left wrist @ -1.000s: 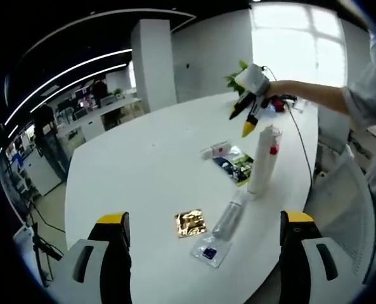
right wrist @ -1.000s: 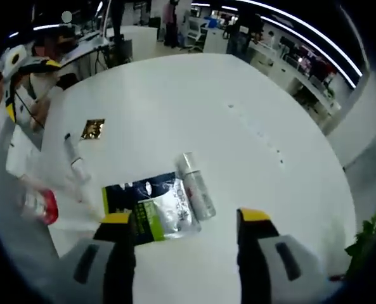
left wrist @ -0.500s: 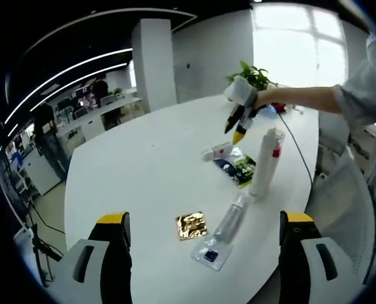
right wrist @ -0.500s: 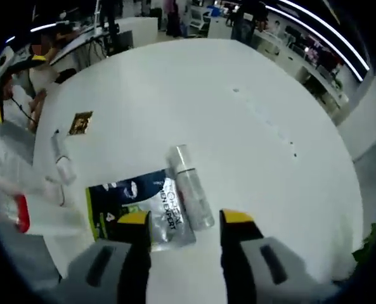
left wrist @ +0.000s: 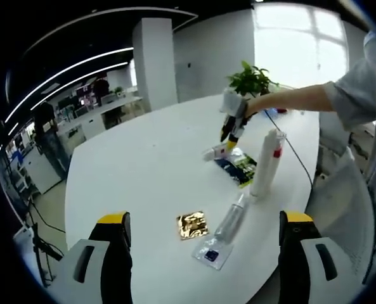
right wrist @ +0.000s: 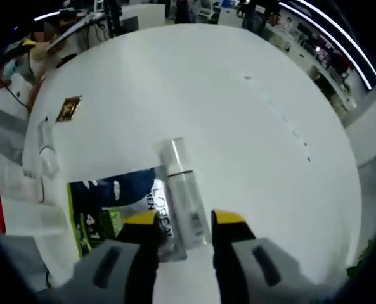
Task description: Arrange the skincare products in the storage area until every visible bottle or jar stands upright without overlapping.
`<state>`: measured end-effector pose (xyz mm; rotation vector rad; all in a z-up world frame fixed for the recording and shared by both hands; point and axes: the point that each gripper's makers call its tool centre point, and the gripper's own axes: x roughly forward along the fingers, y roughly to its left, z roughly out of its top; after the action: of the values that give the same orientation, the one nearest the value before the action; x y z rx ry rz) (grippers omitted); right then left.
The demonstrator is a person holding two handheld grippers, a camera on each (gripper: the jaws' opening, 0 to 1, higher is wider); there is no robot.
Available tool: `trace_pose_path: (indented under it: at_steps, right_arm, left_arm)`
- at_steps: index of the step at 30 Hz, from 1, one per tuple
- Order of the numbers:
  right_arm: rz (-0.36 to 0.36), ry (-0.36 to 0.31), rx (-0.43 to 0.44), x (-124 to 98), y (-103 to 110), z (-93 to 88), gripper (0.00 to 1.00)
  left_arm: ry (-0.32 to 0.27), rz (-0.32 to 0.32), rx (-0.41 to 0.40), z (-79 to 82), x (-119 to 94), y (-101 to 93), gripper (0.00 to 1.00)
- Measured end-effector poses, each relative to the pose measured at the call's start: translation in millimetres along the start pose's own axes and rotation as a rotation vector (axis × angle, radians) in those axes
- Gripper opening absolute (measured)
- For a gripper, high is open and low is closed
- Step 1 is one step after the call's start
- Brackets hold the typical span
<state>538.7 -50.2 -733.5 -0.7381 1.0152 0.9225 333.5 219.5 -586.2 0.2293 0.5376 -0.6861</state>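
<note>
A tall white bottle (left wrist: 265, 161) with a red mark stands upright on the white table (left wrist: 143, 177). A clear tube (left wrist: 229, 218) lies flat in front of it. A small silver bottle (right wrist: 184, 196) lies on its side beside a blue and green packet (right wrist: 111, 209). My right gripper (right wrist: 184, 218) is low over that bottle's end, jaws narrowed on either side of it with gaps left, so open. The left gripper view shows the right gripper (left wrist: 229, 130) coming down on the silver bottle (left wrist: 216, 151). My left gripper (left wrist: 205, 218) hangs wide open near the table's edge, holding nothing.
A gold sachet (left wrist: 191, 225) and a small clear sachet (left wrist: 211, 252) lie near the table's edge. A potted plant (left wrist: 251, 79) stands at the far side. A person's arm (left wrist: 302, 98) reaches over the table, and a thin cable (left wrist: 295, 152) runs along its right side.
My right gripper has dropped toward the lying silver bottle and its jaws have narrowed around it. My left gripper has stayed put and wide open.
</note>
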Motion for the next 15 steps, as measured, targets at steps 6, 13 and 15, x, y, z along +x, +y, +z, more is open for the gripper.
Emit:
trace_pose_path:
  at_steps: [6, 13, 15]
  right_arm:
    - [0.004, 0.045, 0.004, 11.9, -5.4, -7.7, 0.30]
    - [0.024, 0.036, 0.034, 16.1, -11.9, -6.7, 0.28]
    - [0.028, 0.039, 0.034, 17.3, -11.7, -6.6, 0.28]
  left_arm:
    - [-0.003, 0.002, -0.007, 0.3, -0.6, 0.8, 0.95]
    - [-0.005, 0.005, -0.015, -0.2, -0.9, 3.0, 0.94]
    - [-0.005, 0.004, -0.017, -0.6, -0.5, 3.0, 0.94]
